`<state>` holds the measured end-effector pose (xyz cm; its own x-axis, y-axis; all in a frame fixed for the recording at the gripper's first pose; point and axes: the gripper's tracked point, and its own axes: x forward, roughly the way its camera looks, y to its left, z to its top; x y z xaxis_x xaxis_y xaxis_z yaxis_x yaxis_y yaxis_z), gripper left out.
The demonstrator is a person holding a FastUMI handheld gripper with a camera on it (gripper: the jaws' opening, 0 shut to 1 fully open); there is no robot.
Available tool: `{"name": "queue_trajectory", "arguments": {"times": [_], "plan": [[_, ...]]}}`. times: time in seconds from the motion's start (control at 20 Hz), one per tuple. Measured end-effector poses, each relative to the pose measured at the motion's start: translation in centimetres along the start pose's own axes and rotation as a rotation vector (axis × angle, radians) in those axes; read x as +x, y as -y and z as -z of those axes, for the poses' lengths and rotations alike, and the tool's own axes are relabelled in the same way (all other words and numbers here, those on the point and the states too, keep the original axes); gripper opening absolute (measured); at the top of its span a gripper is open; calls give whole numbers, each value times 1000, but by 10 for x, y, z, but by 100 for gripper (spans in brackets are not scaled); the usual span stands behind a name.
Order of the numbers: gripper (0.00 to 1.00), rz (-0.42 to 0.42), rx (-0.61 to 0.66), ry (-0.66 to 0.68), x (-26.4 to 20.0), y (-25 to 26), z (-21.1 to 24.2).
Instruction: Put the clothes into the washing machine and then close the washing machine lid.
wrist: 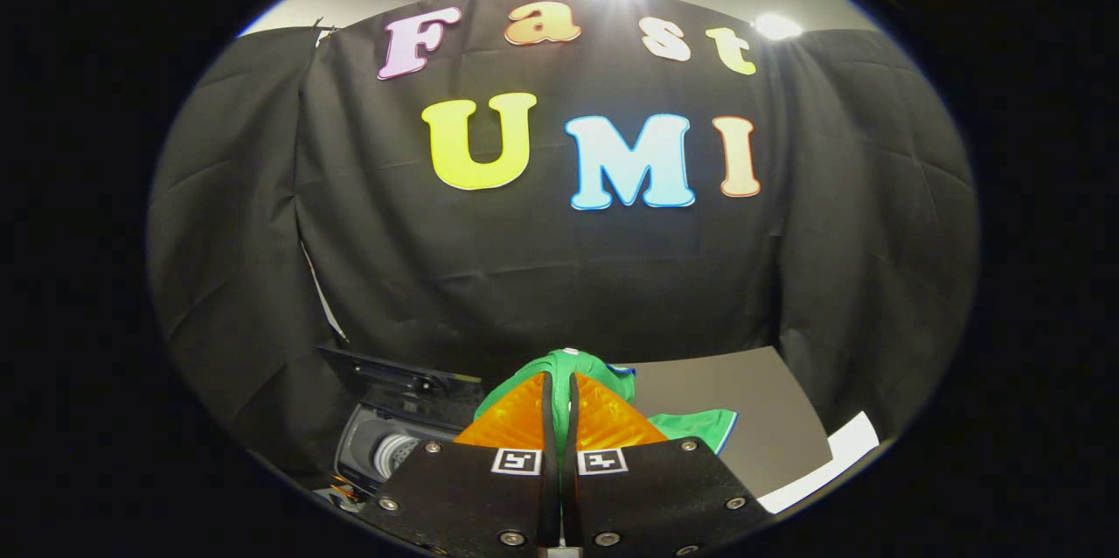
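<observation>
From my remote station I read the gripper (559, 379) as closed, with a green garment (573, 359) pinched between its two fingers. The fingers (549, 418) run nearly parallel with only a thin gap between them, and green cloth shows in that gap and bunches just past the fingertips. Both fingers appear to press on the fabric, though the contact point itself is partly hidden by the finger bodies.

A further fold of the green garment, edged with a blue-and-white trim, hangs to the right of the fingers, over a grey table surface (752, 418). The garment is lifted clear of that surface rather than lying flat on it.

The washing machine (385, 444) sits low and to the left of the fingers. Its lid (393, 374) stands raised and tilted back, and the pale drum interior is visible beneath it. The garment is not inside the drum; it is held beside and to the right of the opening.

Beyond all items hangs the black cloth wall (542, 278) of the booth.
</observation>
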<state>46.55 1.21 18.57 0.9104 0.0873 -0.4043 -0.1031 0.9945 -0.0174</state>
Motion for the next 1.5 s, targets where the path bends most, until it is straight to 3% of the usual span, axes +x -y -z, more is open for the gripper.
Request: {"name": "queue_trajectory", "arguments": {"times": [0.55,0.7,1.25,1.5], "plan": [[1,-63,-21,-24,25,-156,5],[1,-74,-80,-41,38,-192,13],[1,-79,-67,-118,78,-269,75],[1,-52,-44,-204,107,-272,136]]}}
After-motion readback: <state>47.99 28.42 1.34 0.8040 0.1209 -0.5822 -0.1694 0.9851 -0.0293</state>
